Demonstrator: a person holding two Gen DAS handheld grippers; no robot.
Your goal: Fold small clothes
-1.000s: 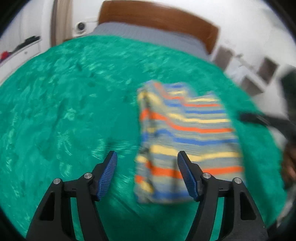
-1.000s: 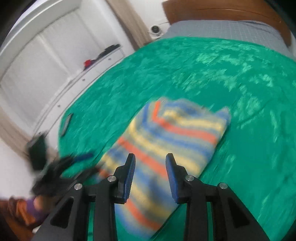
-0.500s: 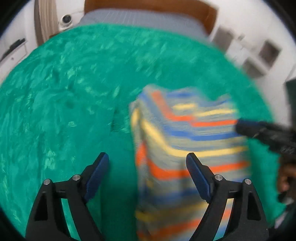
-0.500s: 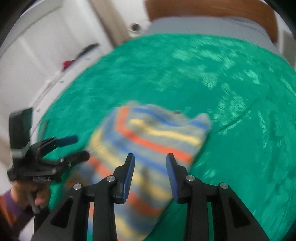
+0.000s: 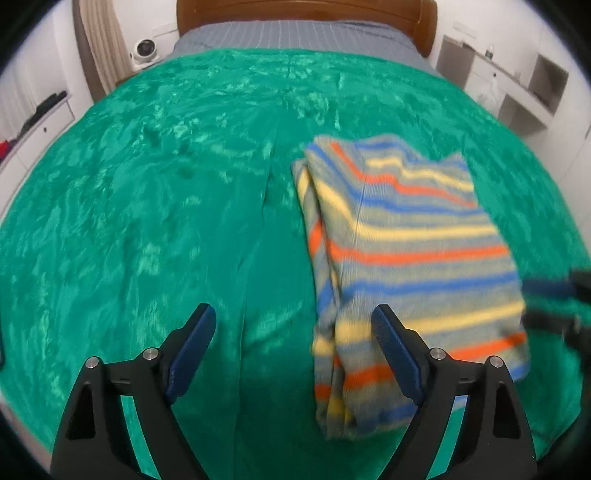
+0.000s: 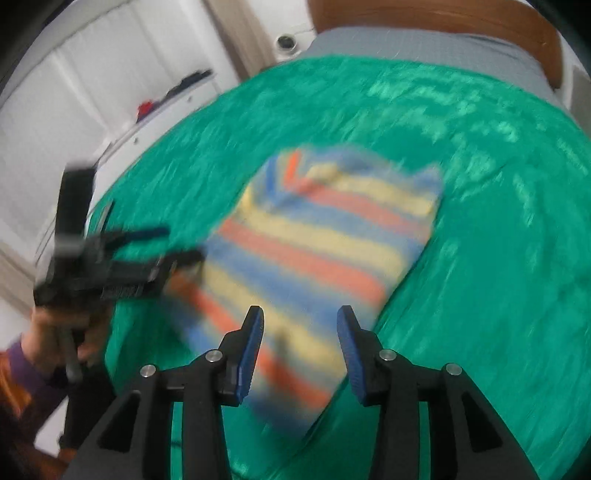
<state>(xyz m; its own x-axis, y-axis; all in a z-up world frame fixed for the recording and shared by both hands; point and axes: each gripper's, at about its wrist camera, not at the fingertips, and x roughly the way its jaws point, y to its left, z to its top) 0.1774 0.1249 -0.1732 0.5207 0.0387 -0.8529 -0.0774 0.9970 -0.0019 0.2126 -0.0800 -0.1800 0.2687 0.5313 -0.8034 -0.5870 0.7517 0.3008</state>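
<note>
A small striped garment [image 5: 410, 254], in grey, blue, orange and yellow, lies folded on the green blanket [image 5: 147, 221]. My left gripper [image 5: 293, 332] hovers over its near left edge. Its jaws are wide and still opening, with nothing pinched; the right finger [image 5: 391, 343] stands above the cloth. In the right wrist view the garment [image 6: 321, 240] is blurred. My right gripper [image 6: 300, 321] hangs above its near end, jaws opening, pads clear of the cloth. Each gripper shows in the other's view: the right gripper [image 5: 526, 301] at the garment's right side, the left gripper [image 6: 183, 243] at its left, held by a hand [image 6: 55, 332].
The blanket covers a bed with a grey sheet [image 5: 295, 33] and a wooden headboard [image 5: 306, 9] at the far end. White drawers [image 6: 122, 122] stand along the left, open shelves [image 5: 532, 88] at the right. A small white device [image 5: 144, 50] sits by the curtain.
The left jaws have spread much wider and the left view has swung, so the garment now sits to the right. The right jaws have opened a little. The garment still lies on the blanket.
</note>
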